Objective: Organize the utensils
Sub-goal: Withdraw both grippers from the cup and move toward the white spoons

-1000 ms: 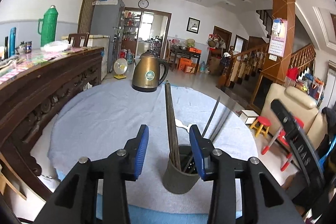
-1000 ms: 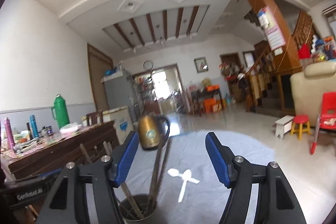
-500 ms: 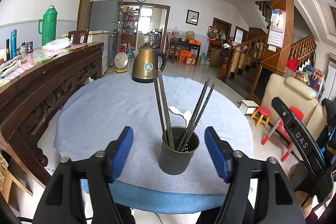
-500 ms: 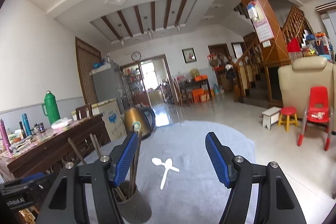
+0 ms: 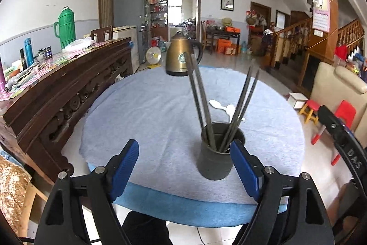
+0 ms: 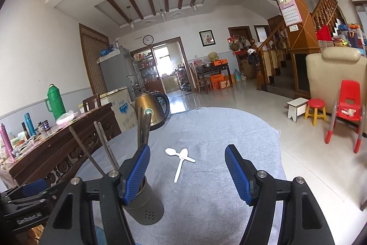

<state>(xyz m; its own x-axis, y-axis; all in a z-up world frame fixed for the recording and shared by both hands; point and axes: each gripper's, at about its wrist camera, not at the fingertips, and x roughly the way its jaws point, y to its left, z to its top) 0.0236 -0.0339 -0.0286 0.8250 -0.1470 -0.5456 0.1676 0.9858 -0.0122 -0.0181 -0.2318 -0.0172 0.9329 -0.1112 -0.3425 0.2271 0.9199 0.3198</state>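
A dark grey utensil holder (image 5: 216,159) stands near the front edge of the round table, with several dark chopsticks (image 5: 199,98) leaning in it. It also shows in the right wrist view (image 6: 144,206), partly behind my right gripper's left finger. Two white spoons (image 6: 181,159) lie crossed on the cloth beyond the holder; they show in the left wrist view (image 5: 223,108) too. My left gripper (image 5: 184,172) is open and empty, held back from the holder. My right gripper (image 6: 187,172) is open and empty, to the right of the holder.
A grey-blue cloth (image 5: 146,111) covers the round table. A brass kettle (image 5: 181,56) stands at its far edge. A carved wooden sideboard (image 5: 57,88) with bottles and a green thermos (image 5: 66,25) runs along the left. Red stools and a child's chair (image 6: 348,111) stand on the right.
My left gripper opened, let go of the chopsticks in the holder, and drew back. My right gripper tilted down toward the table, open throughout.
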